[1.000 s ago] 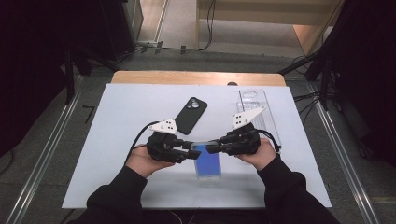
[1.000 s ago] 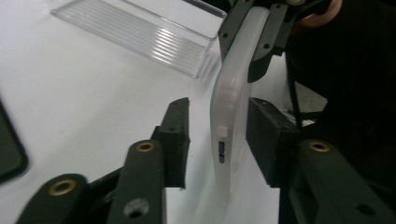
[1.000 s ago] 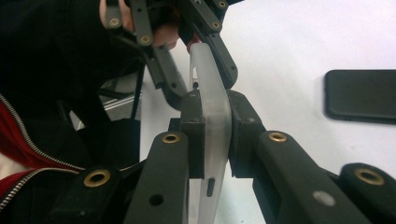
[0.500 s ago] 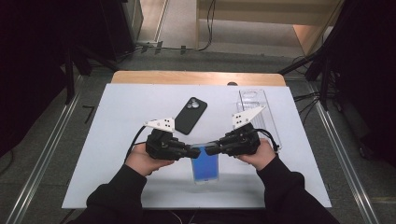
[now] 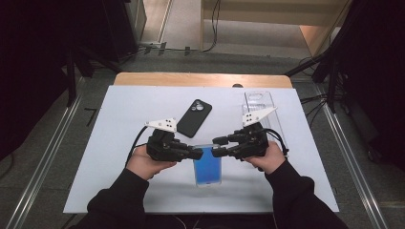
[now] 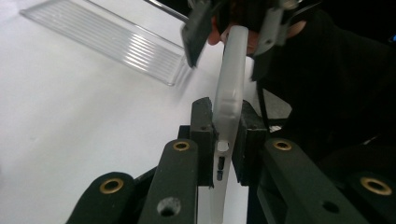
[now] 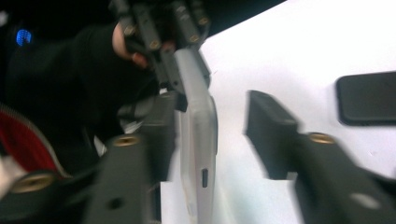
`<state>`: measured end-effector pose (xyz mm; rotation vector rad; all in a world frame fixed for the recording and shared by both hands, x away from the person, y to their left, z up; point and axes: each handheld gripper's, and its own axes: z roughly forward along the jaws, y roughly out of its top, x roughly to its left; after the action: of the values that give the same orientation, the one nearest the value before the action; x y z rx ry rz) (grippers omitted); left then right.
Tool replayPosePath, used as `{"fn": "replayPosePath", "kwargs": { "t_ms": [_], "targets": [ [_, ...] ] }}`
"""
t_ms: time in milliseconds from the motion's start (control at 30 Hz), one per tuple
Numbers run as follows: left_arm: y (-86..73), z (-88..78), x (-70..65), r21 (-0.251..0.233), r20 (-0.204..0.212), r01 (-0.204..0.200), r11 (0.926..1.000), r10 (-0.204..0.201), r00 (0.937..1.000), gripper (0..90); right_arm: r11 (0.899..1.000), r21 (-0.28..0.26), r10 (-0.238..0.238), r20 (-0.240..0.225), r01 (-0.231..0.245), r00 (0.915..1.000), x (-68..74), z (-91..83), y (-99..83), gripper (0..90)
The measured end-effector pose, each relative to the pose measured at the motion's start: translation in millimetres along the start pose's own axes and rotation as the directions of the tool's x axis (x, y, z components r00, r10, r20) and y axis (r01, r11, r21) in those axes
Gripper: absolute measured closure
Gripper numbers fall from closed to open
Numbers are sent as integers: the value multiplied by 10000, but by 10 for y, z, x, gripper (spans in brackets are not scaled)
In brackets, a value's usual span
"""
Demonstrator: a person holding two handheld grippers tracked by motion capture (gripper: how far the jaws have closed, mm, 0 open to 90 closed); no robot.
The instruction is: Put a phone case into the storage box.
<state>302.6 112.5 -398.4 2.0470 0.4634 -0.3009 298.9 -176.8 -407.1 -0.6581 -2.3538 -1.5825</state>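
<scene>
Here, slim blue-faced phone (image 5: 207,165) in frosted translucent case, rounded corners, held above white tabletop (image 5: 119,143) between grippers. Left gripper (image 5: 197,153) clamps its edge; right gripper (image 5: 216,146) jaws just opening, one pad apart from phone. Matte black phone (image 5: 194,118) and ribbed clear case (image 5: 258,106) lie beyond.

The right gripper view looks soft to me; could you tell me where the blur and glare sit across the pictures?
Right gripper view: its own fingers smear with motion blur, the jaws having just opened off the phone. Left gripper view: near fingers fairly sharp, the far gripper blurred, glare streaks on the clear case. High view: the white table evenly lit, its surroundings dark.
</scene>
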Motion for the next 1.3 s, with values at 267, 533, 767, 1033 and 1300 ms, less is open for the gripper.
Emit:
{"fn": "replayPosePath", "kwargs": {
  "t_ms": [267,533,767,1033,1300],
  "targets": [
    [-5,-42,19,-77,-789,260,9996,-266,9965,811,9989,-204,-390,1497,425,9880,35,19,-62,291],
    [4,-84,5,-458,-1748,816,9956,-884,9806,811,9986,-493,-53,2344,174,9721,-1,48,-129,19],
    [12,-153,1,-1002,-2295,1002,9899,-1210,9657,810,9923,-1144,749,2553,-468,9640,12,31,-133,0],
    [17,-185,10,-1354,-2794,1531,9789,-1860,9420,810,9863,-1530,1137,3562,-621,9275,120,160,-167,0],
    [12,-159,14,-1429,-3257,1910,9711,-2284,9175,810,9881,-1522,884,4423,-224,8925,289,380,-189,0]
  ]
}}
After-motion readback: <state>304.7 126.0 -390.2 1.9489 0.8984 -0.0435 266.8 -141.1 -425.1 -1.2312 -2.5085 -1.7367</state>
